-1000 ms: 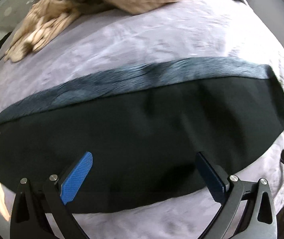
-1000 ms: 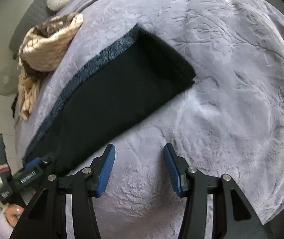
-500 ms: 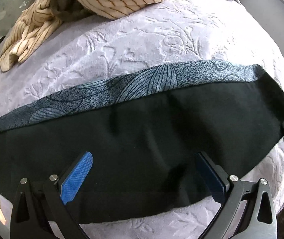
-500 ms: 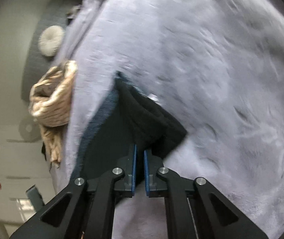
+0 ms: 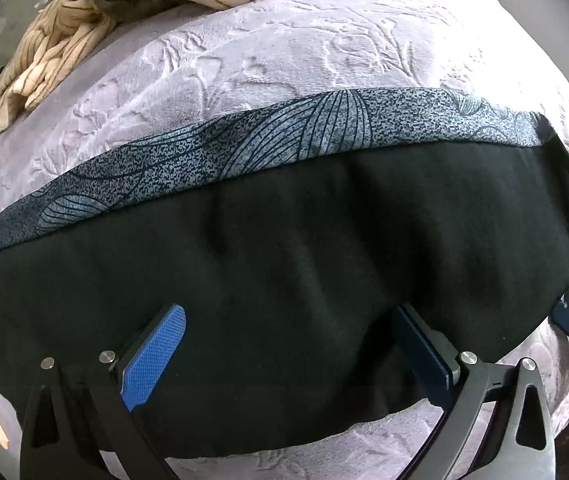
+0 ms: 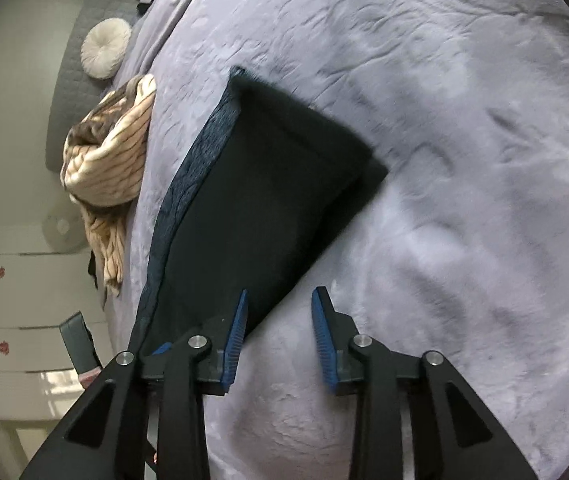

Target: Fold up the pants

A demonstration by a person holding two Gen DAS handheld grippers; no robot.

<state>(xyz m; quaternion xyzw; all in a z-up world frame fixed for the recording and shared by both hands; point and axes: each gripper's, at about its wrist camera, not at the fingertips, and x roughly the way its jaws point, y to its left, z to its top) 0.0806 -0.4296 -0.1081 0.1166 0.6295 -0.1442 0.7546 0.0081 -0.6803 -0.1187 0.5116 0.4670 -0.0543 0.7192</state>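
pants: black, folded into a long band, lying flat on the lilac bedspread; a blue-grey patterned strip runs along their far edge.
left gripper: over the pants' near edge, fingers spread wide, nothing between the pads.
right gripper: at the pants' end, jaws have just been opening, now partly apart; only bedspread shows between them, the left pad just beside the pants' edge.
striped beige cloth: heaped beyond the pants, well apart.
round cushion: further back by the headboard.
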